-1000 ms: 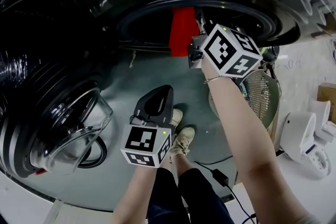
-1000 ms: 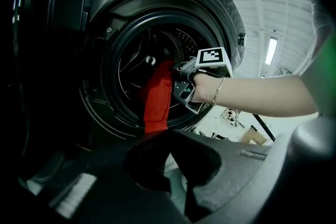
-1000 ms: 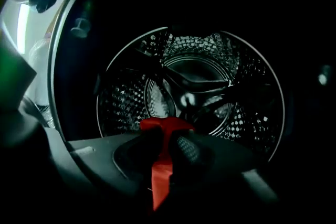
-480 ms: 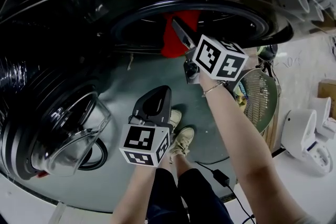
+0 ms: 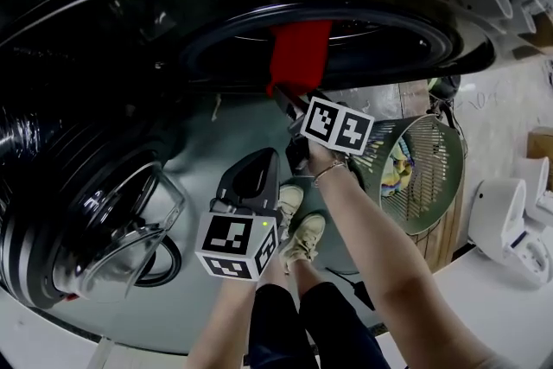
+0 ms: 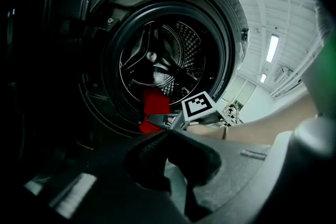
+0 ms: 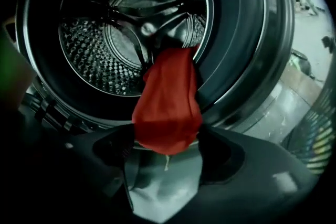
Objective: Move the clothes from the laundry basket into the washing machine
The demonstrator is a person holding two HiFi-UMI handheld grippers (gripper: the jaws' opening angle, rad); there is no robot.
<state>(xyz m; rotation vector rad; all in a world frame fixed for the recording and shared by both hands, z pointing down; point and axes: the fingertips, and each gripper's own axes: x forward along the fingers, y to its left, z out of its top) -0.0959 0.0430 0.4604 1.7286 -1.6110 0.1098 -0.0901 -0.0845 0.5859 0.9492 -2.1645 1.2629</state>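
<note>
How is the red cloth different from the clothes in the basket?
The red cloth is one plain colour; the clothes in the basket are mixed yellow and blue. The red cloth hangs out over the washer's rim; the basket clothes lie bunched inside the basket. Both are laundry.

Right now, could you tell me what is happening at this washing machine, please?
A person is loading the washing machine with two hand-held grippers. A red garment hangs out of its opening. The right gripper is at its hanging end, jaws apart either side of the cloth, having just been closing a little. The left gripper is shut and empty, lower down. Other clothes lie in the laundry basket.
</note>
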